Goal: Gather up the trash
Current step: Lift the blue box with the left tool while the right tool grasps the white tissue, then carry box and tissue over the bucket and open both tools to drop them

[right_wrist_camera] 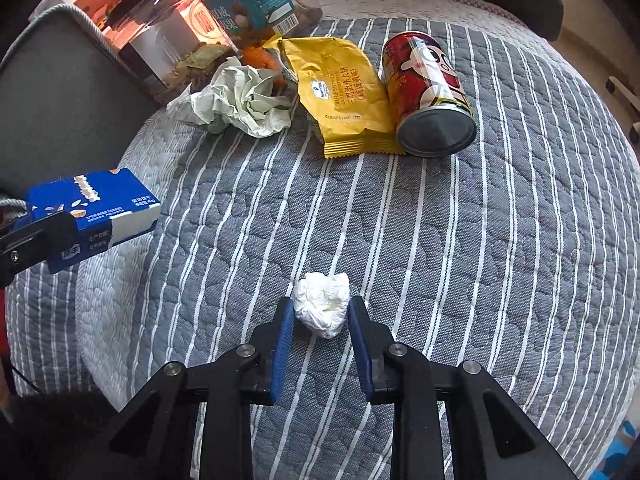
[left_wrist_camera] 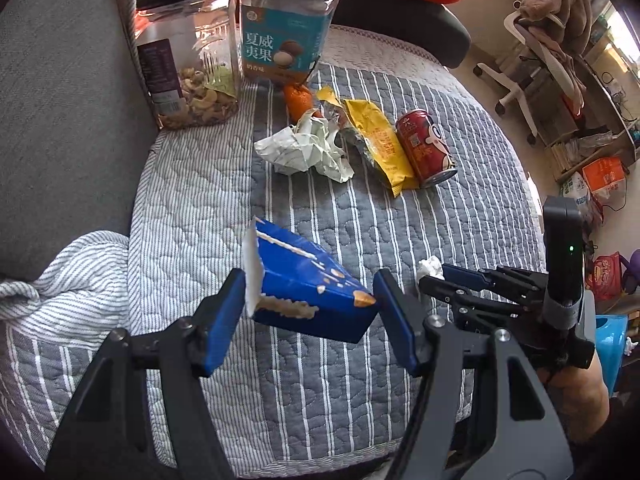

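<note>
A blue snack box with a torn white flap hangs over the striped quilt, and my left gripper is shut on it across its sides. The same box shows at the left edge of the right wrist view. My right gripper has its blue pads pressed on both sides of a white tissue wad that lies on the quilt. From the left wrist view that gripper is at the right, with the wad at its tips.
Farther back lie crumpled pale paper, a yellow wrapper, a red can on its side and an orange piece. Two clear jars stand behind. A blue bin sits off the right edge.
</note>
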Available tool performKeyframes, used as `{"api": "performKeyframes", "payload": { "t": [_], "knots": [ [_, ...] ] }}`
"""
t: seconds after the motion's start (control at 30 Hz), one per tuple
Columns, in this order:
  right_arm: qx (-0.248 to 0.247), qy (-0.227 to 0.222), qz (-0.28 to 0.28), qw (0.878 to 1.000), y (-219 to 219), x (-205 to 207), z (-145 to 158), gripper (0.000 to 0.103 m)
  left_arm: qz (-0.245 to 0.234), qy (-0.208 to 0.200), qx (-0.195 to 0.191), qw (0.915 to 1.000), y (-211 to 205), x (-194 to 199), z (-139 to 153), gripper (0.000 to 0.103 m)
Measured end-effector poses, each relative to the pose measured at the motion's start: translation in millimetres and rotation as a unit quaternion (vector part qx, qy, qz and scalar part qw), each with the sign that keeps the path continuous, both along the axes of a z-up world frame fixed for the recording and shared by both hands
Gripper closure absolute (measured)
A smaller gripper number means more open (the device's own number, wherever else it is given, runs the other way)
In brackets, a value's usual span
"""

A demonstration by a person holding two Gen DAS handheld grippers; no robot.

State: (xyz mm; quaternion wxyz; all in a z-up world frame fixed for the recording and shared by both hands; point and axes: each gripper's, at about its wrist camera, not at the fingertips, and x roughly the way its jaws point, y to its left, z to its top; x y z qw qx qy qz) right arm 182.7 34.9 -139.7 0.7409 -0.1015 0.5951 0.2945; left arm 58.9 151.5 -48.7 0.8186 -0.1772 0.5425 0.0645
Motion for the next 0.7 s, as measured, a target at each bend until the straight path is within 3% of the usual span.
{"api": "performKeyframes", "payload": {
  "t": [0.3,0.7],
  "knots": [
    [0.012,-0.018,-0.061,0.998,-75,14,37,0.074,-0.042,-0.020,-0.010,0.9989,-42,23,12,0.037],
    [0.022,-0.042,-0.160,0.986,-203,25,86,0.074,-0.132,-0.048,-0.030,0.9897,-152,71,20,0.037]
  ]
}}
